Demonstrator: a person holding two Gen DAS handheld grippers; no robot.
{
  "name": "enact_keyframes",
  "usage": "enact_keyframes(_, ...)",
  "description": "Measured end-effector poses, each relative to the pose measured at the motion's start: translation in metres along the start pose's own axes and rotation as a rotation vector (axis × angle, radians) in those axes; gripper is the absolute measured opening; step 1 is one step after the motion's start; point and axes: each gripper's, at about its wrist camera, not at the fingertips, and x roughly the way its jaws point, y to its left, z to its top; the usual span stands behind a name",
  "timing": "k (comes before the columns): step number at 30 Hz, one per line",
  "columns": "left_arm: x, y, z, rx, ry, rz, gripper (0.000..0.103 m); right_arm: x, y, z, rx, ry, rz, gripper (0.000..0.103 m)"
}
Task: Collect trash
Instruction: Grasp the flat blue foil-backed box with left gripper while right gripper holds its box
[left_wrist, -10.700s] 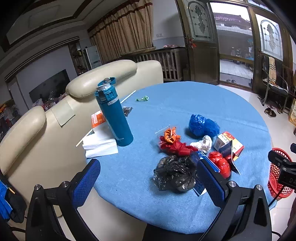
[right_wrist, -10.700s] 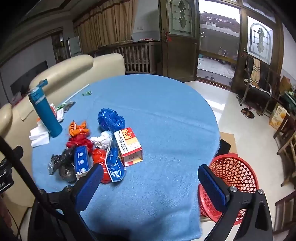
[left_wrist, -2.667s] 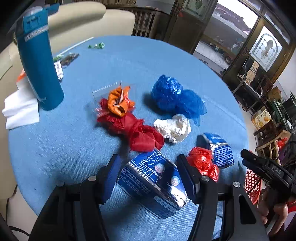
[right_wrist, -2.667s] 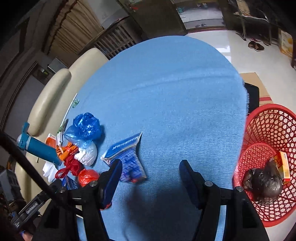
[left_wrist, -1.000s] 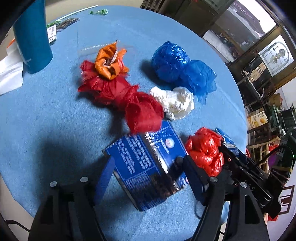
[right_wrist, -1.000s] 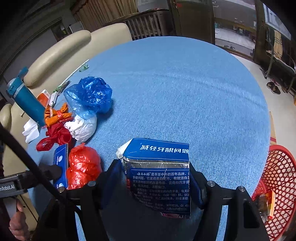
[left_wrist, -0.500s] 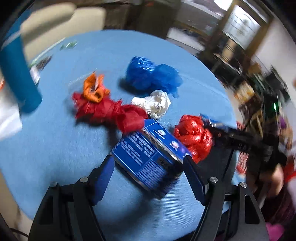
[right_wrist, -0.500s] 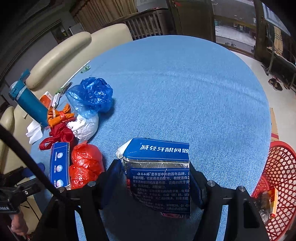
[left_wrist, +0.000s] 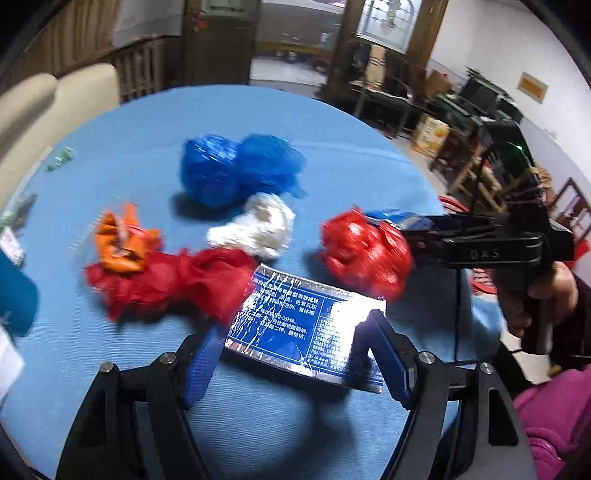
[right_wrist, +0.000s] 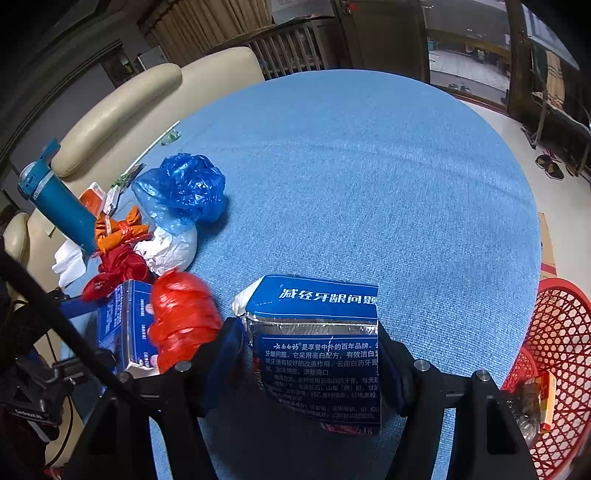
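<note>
My left gripper (left_wrist: 295, 354) is shut on a blue and silver toothpaste box (left_wrist: 303, 325), held just above the blue table (left_wrist: 129, 129). My right gripper (right_wrist: 310, 362) is shut on a second blue toothpaste box (right_wrist: 317, 343); it shows in the left wrist view (left_wrist: 402, 229) beside a red bag (left_wrist: 365, 254). On the table lie a blue bag (left_wrist: 236, 170), a white wad (left_wrist: 258, 225), a red bag (left_wrist: 170, 280) and an orange wrapper (left_wrist: 122, 240). The red basket (right_wrist: 561, 354) stands to the right below the table edge.
A teal bottle (right_wrist: 55, 195) and white tissues (right_wrist: 68, 262) stand at the table's left edge by the cream sofa (right_wrist: 122, 99). The basket holds a black bag (right_wrist: 524, 406) and a red box (right_wrist: 546, 398). Chairs and doors stand beyond.
My left gripper has swung to face right with its box. The loose red bag has shifted a little. My right gripper still holds its box in the same place.
</note>
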Motion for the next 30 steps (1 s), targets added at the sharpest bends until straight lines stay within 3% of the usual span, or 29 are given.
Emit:
enact_keyframes(10,-0.012,-0.016,-0.009,-0.067,-0.03,-0.088,0.077,-0.002,-0.004,-0.002,0.006,-0.009,0.027,0.071)
enact_keyframes(15,-0.022,-0.033,-0.016,-0.033,-0.03,-0.107,0.077,-0.006,-0.01,-0.003,0.019,-0.005,0.053,0.071)
enact_keyframes(21,-0.025,-0.049,-0.025,0.011,-0.009,-0.056,0.078,-0.01,-0.018,-0.006,0.047,-0.005,0.082,0.071)
enact_keyframes(30,0.004,-0.061,-0.022,0.018,0.043,0.001,0.078,-0.01,-0.015,-0.007,0.033,-0.009,0.079,0.071)
